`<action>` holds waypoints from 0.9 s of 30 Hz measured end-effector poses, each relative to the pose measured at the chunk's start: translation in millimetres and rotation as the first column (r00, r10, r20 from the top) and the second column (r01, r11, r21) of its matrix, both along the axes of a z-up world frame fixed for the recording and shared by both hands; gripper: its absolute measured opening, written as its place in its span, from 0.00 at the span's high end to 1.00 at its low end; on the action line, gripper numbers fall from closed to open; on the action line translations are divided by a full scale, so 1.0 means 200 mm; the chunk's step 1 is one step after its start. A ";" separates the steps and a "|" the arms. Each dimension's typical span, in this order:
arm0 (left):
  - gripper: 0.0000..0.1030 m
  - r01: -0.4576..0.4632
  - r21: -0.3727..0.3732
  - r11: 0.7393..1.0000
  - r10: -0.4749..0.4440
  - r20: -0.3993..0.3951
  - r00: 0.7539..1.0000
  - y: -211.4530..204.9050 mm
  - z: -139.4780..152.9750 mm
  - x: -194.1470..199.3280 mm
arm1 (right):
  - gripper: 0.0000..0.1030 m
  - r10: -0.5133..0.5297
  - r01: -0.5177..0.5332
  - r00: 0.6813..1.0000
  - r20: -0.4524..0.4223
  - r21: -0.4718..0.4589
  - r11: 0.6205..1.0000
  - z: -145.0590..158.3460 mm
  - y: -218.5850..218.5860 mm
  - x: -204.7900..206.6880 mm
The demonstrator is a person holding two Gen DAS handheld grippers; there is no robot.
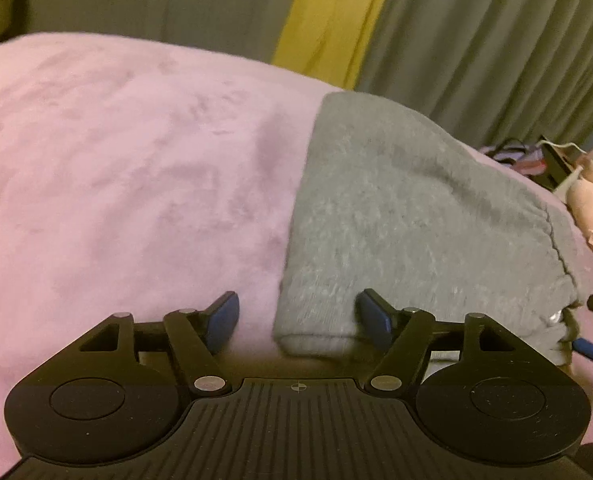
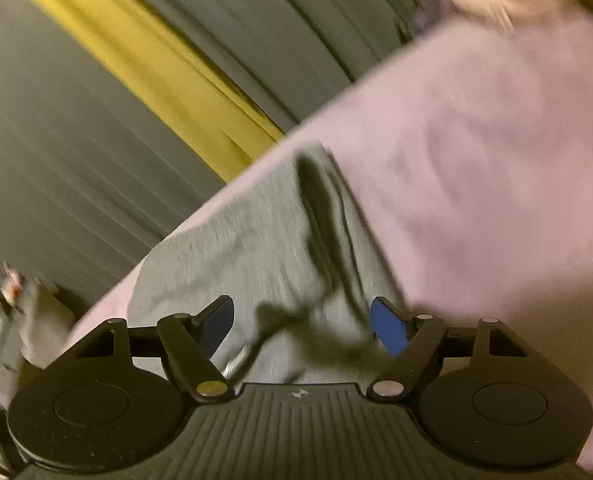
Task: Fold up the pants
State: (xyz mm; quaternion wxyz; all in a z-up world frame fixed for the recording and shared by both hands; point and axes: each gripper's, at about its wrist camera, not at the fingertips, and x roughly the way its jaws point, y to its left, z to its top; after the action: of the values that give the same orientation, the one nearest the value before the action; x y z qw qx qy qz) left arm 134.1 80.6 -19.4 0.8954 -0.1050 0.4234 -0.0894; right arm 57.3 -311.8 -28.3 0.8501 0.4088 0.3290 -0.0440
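Note:
Grey fleece pants (image 1: pixel 408 216) lie folded in a long strip on a pink blanket (image 1: pixel 116 168). My left gripper (image 1: pixel 296 320) is open, with its blue pads either side of the near left corner of the pants, holding nothing. The right gripper's blue tip (image 1: pixel 590 350) shows at the pants' near right edge. In the blurred, tilted right wrist view the pants (image 2: pixel 248 248) lie ahead with a dark fold. My right gripper (image 2: pixel 302 328) is open over their near end, where a metal-tipped drawstring (image 2: pixel 236 360) lies.
Grey curtains (image 1: pixel 496 40) with a yellow panel (image 1: pixel 328 20) hang behind the bed. Pink soft toys and clutter (image 1: pixel 584 196) sit at the bed's far right. The pink blanket (image 2: pixel 496 160) stretches to the right of the pants.

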 end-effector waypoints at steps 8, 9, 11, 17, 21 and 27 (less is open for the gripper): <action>0.27 -0.105 0.042 0.994 0.103 0.043 0.994 0.05 0.02 -0.10 | 0.24 -0.108 0.107 0.994 -0.006 0.228 0.968 -0.13 -0.07 0.06; 0.27 -0.099 0.050 0.994 0.097 0.047 0.994 0.05 0.02 -0.11 | 0.23 -0.126 0.121 0.992 -0.001 0.266 0.956 -0.14 -0.08 0.07; 0.28 -0.076 0.064 0.995 0.072 0.060 0.996 0.03 0.02 -0.11 | 0.22 -0.156 0.147 0.988 -0.001 0.335 0.931 -0.17 -0.08 0.09; 0.30 0.044 0.062 0.997 -0.048 0.054 0.997 -0.04 0.02 -0.14 | 0.50 -0.143 0.136 0.990 0.002 0.286 0.948 -0.15 -0.02 0.15; 0.29 0.097 0.072 0.993 -0.100 0.052 0.994 -0.07 0.00 -0.15 | 0.53 -0.109 0.104 0.994 0.022 0.176 0.979 -0.09 0.04 0.15; 0.30 0.123 0.173 0.977 -0.135 0.055 0.989 -0.15 -0.04 -0.15 | 0.32 -0.071 0.070 0.997 0.005 0.118 0.991 -0.05 0.08 0.17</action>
State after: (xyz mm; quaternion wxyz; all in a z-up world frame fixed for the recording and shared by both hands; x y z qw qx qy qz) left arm 104.7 49.9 -28.1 0.9070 0.0020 0.4052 -0.1146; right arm 92.3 -295.2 -38.7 0.8241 0.4696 0.3123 -0.0525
